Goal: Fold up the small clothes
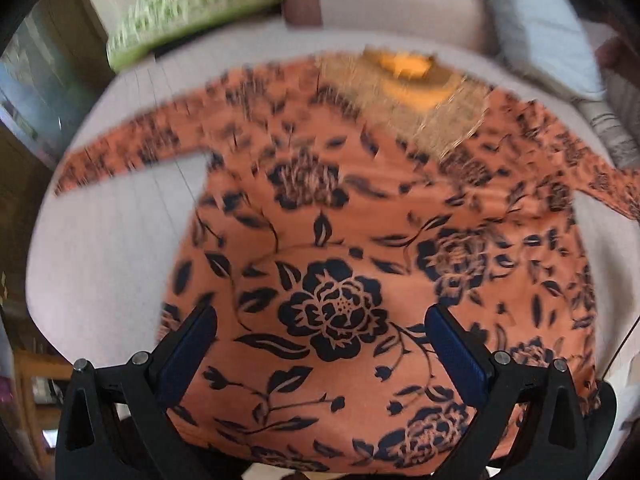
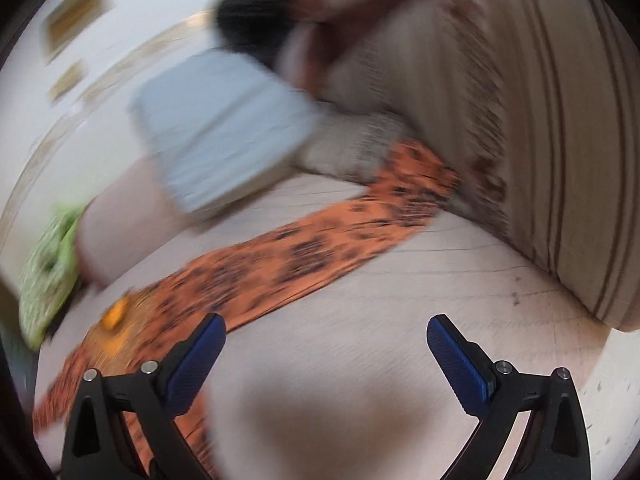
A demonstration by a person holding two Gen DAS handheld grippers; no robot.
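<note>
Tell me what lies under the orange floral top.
The orange floral top lies spread flat on a pale bed sheet, which shows all around it. Whatever sits beneath the fabric itself is covered; no bulge suggests anything there.

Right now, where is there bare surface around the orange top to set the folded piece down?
Bare pale surface lies left of the orange floral top, below its outstretched sleeve. Another free patch sits between the other sleeve and the striped cushion. The far edge is crowded: green patterned cloth and light blue fabric.

Orange garment [image 1: 360, 240], dark floral print
</note>
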